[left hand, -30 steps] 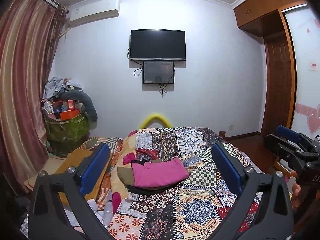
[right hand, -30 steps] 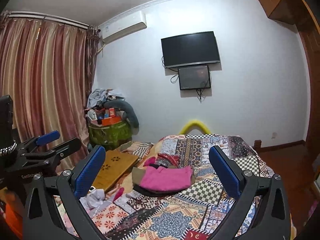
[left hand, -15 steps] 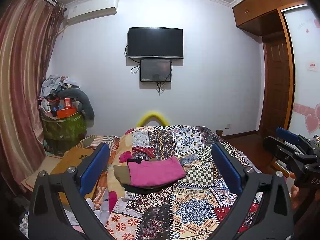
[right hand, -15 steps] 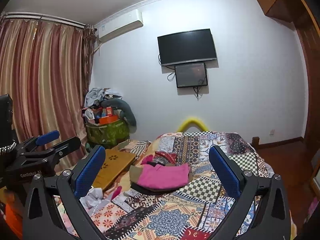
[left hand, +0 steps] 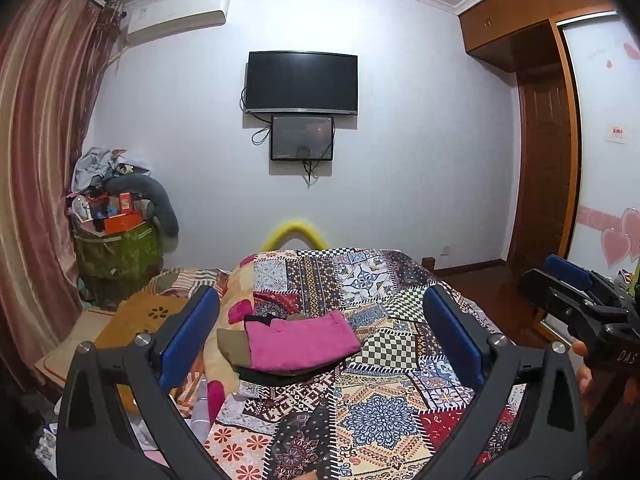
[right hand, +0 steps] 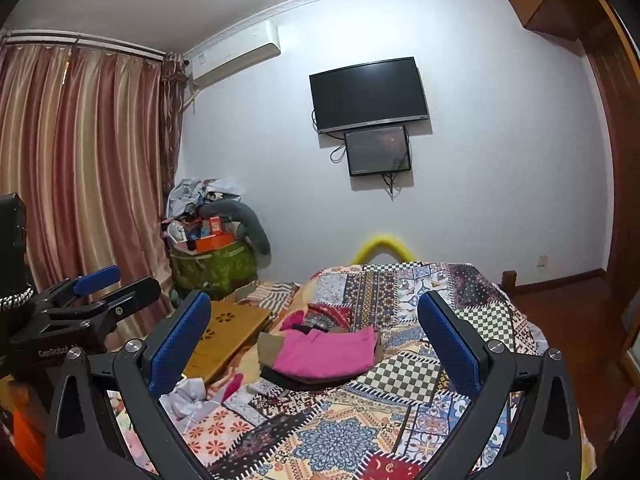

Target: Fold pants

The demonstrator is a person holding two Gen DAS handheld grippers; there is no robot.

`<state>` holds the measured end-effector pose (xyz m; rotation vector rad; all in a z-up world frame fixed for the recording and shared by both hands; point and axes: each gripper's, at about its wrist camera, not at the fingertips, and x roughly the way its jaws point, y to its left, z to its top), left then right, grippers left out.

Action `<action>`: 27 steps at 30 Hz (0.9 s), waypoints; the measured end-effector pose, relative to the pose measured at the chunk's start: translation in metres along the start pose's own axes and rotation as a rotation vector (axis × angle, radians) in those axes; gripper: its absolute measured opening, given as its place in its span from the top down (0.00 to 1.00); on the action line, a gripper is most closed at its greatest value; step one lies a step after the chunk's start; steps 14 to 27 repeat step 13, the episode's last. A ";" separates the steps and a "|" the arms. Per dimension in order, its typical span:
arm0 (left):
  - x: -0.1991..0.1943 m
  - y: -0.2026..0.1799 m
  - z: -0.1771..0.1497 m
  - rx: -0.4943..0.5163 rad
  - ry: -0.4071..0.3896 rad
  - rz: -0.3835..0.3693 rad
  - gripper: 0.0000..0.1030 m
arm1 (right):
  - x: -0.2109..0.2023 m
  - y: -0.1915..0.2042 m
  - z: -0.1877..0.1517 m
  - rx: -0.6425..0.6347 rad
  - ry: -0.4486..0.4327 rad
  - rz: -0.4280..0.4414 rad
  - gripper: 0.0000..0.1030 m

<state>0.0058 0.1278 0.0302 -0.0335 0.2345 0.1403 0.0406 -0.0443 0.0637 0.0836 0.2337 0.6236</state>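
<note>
Folded pink pants (left hand: 300, 340) lie on top of a small stack of folded brown and black clothes on the patchwork bedspread (left hand: 384, 412); they also show in the right wrist view (right hand: 326, 354). My left gripper (left hand: 320, 320) is open and empty, held above the near part of the bed, well short of the stack. My right gripper (right hand: 314, 320) is open and empty too, at a similar distance. Each gripper shows at the edge of the other's view, the right one (left hand: 576, 292) and the left one (right hand: 100, 284).
A wooden lap tray (right hand: 228, 332) lies at the bed's left, with crumpled white cloth (right hand: 186, 396) near it. A green basket (left hand: 116, 252) piled with clutter stands by the curtain. A TV (left hand: 302, 82) hangs on the far wall; a wardrobe (left hand: 548, 160) is at right.
Both grippers have tilted up slightly, so the bed and the stack sit lower in both views. Both stay open and empty; the clothes have not moved.
</note>
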 end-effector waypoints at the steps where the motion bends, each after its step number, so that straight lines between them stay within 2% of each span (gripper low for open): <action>1: 0.000 -0.001 0.000 0.002 0.000 0.000 0.00 | 0.000 0.000 0.000 0.001 0.000 0.000 0.00; 27: 0.004 -0.007 -0.003 0.017 0.018 -0.015 0.00 | -0.001 0.001 -0.002 -0.010 0.000 -0.016 0.00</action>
